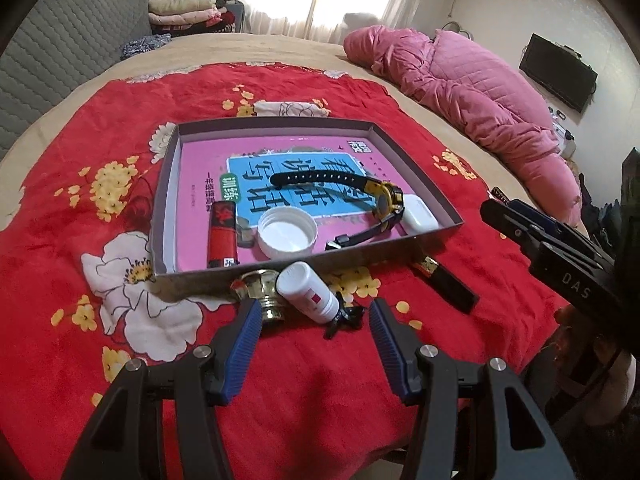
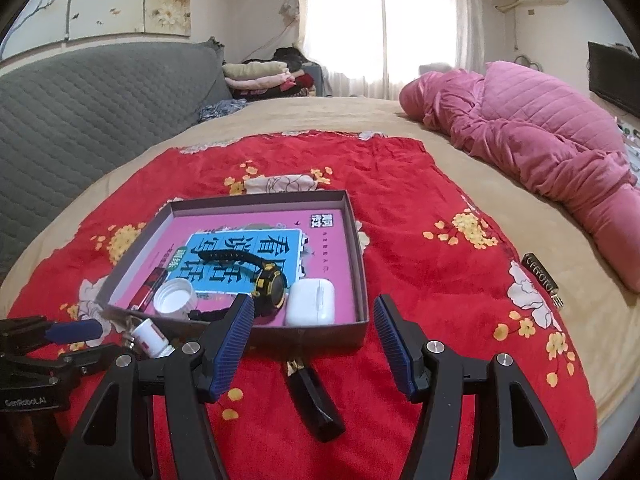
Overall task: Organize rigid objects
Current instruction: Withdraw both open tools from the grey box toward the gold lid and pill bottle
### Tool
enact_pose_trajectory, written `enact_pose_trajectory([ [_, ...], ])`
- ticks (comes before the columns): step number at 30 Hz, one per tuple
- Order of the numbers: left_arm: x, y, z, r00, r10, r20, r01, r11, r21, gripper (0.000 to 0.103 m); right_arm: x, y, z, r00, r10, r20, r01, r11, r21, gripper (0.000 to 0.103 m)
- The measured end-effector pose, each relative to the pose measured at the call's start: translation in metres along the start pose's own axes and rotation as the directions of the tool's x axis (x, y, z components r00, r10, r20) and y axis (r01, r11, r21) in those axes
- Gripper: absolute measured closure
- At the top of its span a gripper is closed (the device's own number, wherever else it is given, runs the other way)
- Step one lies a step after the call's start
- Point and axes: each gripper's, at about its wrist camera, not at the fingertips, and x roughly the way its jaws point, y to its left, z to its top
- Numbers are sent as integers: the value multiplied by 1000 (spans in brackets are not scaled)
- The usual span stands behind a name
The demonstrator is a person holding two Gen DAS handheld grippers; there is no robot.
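We see the left gripper (image 1: 312, 344) with fingers spread apart, nothing between the blue pads. Just ahead of them a white bottle (image 1: 306, 292) lies on its side, touching a gold cap (image 1: 262, 292) on its left and a small black clip (image 1: 344, 318) on its right, all just outside the near wall of the box (image 1: 280, 270).

The right gripper (image 2: 314, 340) has fingers apart too, empty. A black bar (image 2: 316, 408) lies on the blanket between and below them, close to the box's near wall.

The box holds a pink book (image 1: 200, 184), a yellow-black watch (image 1: 384, 200), a white earbud case (image 1: 418, 216), a white lid (image 1: 286, 236) and a red lighter (image 1: 222, 236).

Everything sits on a red floral blanket (image 1: 360, 92) over a tan bed (image 2: 420, 120). A dark clip-like item (image 2: 542, 276) lies at the blanket's right edge, well apart. A pink quilt (image 2: 540, 136) is bunched to the right, a grey headboard (image 2: 80, 112) stands to the left, and a curtained window (image 2: 380, 20) is behind.

Both grippers tilt down toward the bed, left one beside the right.
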Motion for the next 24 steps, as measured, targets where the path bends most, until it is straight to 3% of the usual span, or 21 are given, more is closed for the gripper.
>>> enact_pose_trajectory([
  [11,14,13,-7,997,51,-58,-53,998,-25,48,-1,-5,-6,1000,-4,-24,4,1000,6,39],
  [18,13,9,-7,998,23,-54,-25,999,-25,48,-2,-9,-8,999,-5,-31,6,1000,24,39],
  [24,21,11,-10,996,40,-80,-42,999,-26,48,2,-12,-12,998,-11,-63,12,1000,24,39],
])
